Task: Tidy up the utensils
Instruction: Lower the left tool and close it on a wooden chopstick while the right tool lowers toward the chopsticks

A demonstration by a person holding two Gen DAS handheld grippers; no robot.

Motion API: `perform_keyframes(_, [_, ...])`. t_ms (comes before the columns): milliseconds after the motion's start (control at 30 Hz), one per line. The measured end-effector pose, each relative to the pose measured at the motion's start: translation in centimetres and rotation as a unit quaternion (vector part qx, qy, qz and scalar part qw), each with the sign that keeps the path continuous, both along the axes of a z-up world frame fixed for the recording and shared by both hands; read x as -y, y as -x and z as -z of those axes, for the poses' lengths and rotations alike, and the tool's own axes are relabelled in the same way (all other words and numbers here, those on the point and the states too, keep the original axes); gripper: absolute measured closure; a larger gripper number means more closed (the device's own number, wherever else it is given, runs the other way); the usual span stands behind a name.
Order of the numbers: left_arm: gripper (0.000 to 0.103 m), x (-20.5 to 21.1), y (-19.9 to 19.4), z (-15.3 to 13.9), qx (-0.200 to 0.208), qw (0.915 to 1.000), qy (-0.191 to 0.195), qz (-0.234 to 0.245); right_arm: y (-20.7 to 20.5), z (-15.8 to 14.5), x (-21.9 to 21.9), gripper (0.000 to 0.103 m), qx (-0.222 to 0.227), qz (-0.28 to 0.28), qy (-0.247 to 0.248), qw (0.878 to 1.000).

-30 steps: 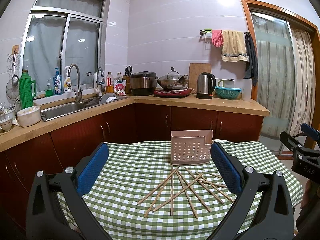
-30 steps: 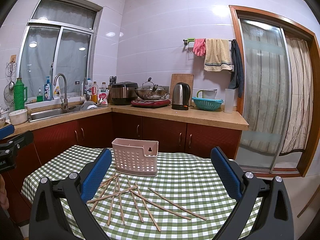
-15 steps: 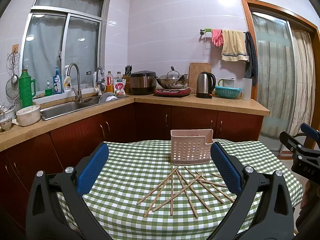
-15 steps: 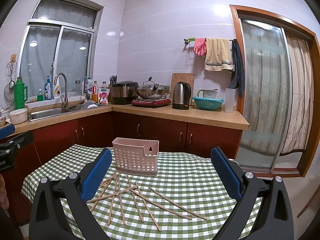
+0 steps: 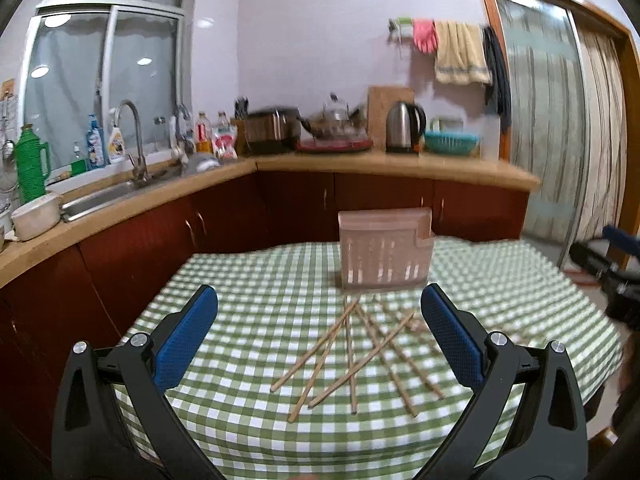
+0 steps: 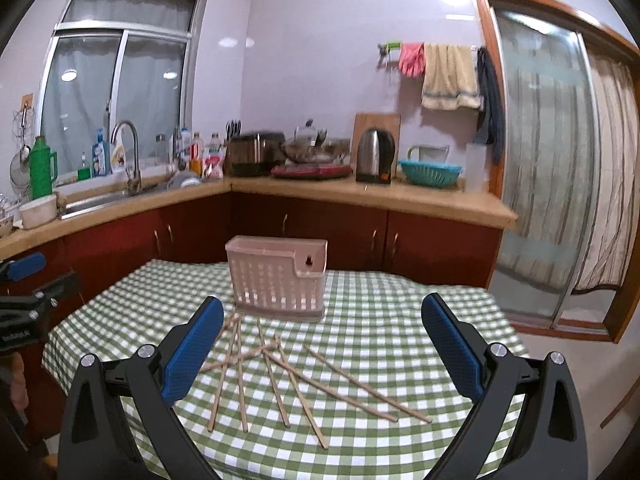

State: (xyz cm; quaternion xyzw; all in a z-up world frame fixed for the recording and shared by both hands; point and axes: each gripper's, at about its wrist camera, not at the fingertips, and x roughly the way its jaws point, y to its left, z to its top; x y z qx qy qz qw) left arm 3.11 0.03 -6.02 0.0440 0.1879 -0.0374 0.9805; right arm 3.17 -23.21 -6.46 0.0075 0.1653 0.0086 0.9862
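Several wooden chopsticks (image 5: 352, 356) lie scattered and crossed on a green checked tablecloth (image 5: 248, 312). They also show in the right wrist view (image 6: 280, 376). A pink slotted utensil holder (image 5: 385, 250) stands upright just behind them, seen too in the right wrist view (image 6: 278, 278). My left gripper (image 5: 320, 336) is open and empty, above the near side of the table. My right gripper (image 6: 322, 344) is open and empty, above the chopsticks on the right side. The right gripper shows at the far right of the left view (image 5: 608, 264).
The table (image 6: 400, 312) is small, with edges close on all sides. Red cabinets under a wooden counter (image 5: 400, 164) run behind it, with a sink (image 5: 104, 196), kettle (image 5: 402, 128) and pots. A glass door (image 6: 548, 168) is at the right.
Both grippers have moved forward and down toward the table. The chopsticks and holder now look closer. Nothing on the table has moved.
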Motion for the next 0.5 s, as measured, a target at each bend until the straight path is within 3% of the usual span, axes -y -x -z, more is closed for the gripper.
perform_keyframes(233, [0.006, -0.9, -4.2, 6.7, -0.07, 0.9975, -0.003, 0.003, -3.1, 5.2, 1.0, 0.006, -0.055, -0.012, -0.025, 0.998])
perform_keyframes(267, [0.009, -0.9, -4.7, 7.7, -0.078, 0.9969, -0.008, 0.005, -3.4, 5.9, 1.0, 0.006, -0.061, -0.013, -0.026, 0.998])
perform_keyframes(333, [0.025, -1.1, -5.6, 9.3, -0.096, 0.9953, -0.012, 0.009, -4.0, 7.3, 1.1, 0.006, -0.072, -0.015, -0.024, 0.997])
perform_keyframes(500, [0.034, -1.7, -7.1, 12.5, -0.135, 0.9903, -0.012, 0.03, -5.5, 9.6, 0.8, 0.007, -0.102, -0.022, -0.016, 0.994])
